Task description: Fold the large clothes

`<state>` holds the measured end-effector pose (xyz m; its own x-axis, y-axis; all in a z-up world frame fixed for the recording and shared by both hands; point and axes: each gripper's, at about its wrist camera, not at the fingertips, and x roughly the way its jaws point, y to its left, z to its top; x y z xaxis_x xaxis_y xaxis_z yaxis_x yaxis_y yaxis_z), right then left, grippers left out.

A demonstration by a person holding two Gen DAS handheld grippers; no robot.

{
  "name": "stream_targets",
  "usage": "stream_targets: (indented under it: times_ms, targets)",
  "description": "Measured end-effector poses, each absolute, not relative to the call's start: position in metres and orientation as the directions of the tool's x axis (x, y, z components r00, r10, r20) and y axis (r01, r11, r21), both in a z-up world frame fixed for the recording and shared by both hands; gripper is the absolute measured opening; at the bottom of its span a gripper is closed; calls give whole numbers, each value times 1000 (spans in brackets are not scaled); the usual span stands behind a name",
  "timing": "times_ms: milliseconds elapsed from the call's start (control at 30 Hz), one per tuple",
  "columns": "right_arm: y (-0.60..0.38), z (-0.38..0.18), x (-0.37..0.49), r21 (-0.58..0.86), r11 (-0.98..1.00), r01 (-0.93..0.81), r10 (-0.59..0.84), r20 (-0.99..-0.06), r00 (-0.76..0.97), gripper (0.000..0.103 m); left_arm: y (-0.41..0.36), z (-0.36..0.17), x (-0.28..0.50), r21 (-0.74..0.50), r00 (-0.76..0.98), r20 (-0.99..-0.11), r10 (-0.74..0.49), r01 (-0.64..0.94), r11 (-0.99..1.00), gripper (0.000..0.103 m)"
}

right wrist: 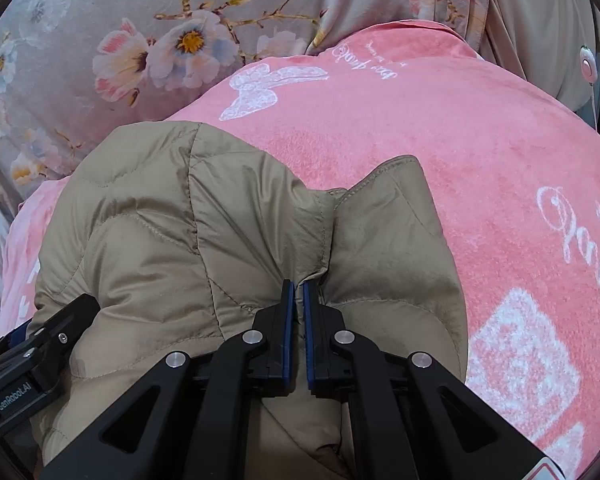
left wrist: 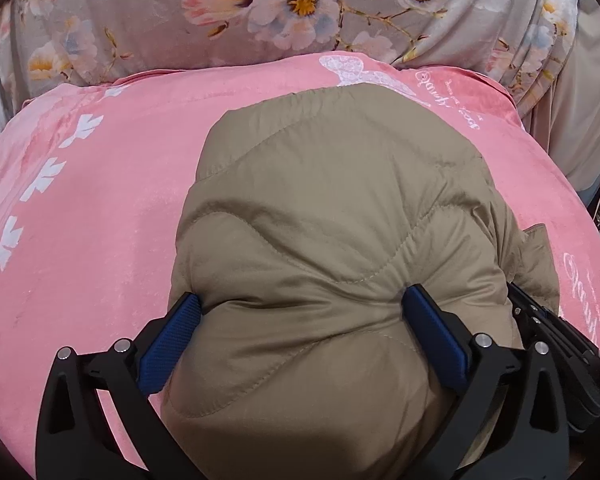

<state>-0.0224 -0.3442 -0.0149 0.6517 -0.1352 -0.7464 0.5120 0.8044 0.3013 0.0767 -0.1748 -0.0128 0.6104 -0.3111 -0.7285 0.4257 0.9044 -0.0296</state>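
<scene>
A puffy tan quilted jacket [left wrist: 340,200] lies bunched on a pink blanket [left wrist: 100,208]. My left gripper [left wrist: 302,300] stands wide open around the near bulge of the jacket. Its blue pads [left wrist: 172,340] flank the padding, which swells into the gap and brushes them. In the right wrist view the jacket [right wrist: 140,240] shows a folded flap [right wrist: 384,216] on its right side. My right gripper [right wrist: 299,288] is shut, with a thin ridge of the tan fabric pinched between its pads. The left gripper's body [right wrist: 40,340] sits just left of it. The jacket's near edge is hidden under both grippers.
The pink blanket [right wrist: 480,152] with white butterfly and lettering prints spreads around the jacket, wider to the left and the right. A grey floral quilt [left wrist: 260,8] is piled behind it. A small round white switch on a cord [right wrist: 588,65] hangs at the far right.
</scene>
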Motion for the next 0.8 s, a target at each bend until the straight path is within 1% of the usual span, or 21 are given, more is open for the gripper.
stream_targets:
  times_ms: [100, 200, 233, 267, 333, 400, 433, 467, 500, 533, 567, 600, 667, 733, 800]
  targets:
    - [-344, -15, -22, 300, 810, 504, -131, -745, 654, 3, -174, -15, 76, -34, 616, -722, -317, 425, 904, 98]
    - [-350, -11, -20, 316, 821, 476, -84, -757, 648, 7, -166, -9, 80, -73, 575, -744, -342, 438, 896, 98]
    - [-355, -6, -20, 332, 811, 481, -60, -772, 633, 13, -160, -5, 83, -96, 551, -757, -351, 437, 894, 98]
    - [-362, 1, -21, 352, 790, 501, -40, -786, 617, 30, -152, -1, 86, -123, 531, -766, -363, 433, 893, 96]
    - [-374, 16, -25, 442, 739, 509, 9, -762, 647, 41, -130, 15, 100, -202, 501, -771, -394, 394, 897, 95]
    - [-381, 29, -22, 521, 696, 494, 52, -723, 689, 48, -117, 33, 116, -220, 514, -768, -383, 349, 911, 95]
    - [-384, 36, -14, 537, 680, 499, 52, -714, 698, 52, -113, 41, 123, -219, 530, -762, -372, 331, 918, 95]
    - [-384, 38, -6, 531, 678, 508, 42, -718, 694, 56, -111, 52, 131, -204, 555, -754, -350, 309, 929, 95]
    - [-383, 37, 6, 513, 681, 522, 35, -735, 677, 57, -111, 56, 136, -191, 567, -752, -337, 302, 934, 95]
    - [-382, 31, 19, 493, 679, 543, 37, -762, 646, 56, -116, 62, 143, -169, 577, -752, -319, 300, 939, 95]
    - [-381, 26, 26, 479, 676, 560, 37, -781, 623, 35, -121, 64, 147, -156, 574, -757, -312, 305, 939, 95]
    - [-380, 23, 33, 470, 676, 567, 37, -791, 610, 2, -126, 65, 149, -151, 570, -761, -311, 310, 939, 94]
    - [-379, 31, 32, 461, 683, 567, -8, -771, 637, 2, -138, 63, 150, -142, 555, -771, -314, 331, 933, 94]
    - [-381, 35, 26, 429, 692, 581, -75, -758, 648, 1, -156, 56, 147, -106, 553, -777, -301, 356, 928, 94]
    - [-384, 24, 25, 399, 692, 602, -97, -774, 625, 1, -170, 46, 144, -76, 554, -784, -281, 364, 928, 94]
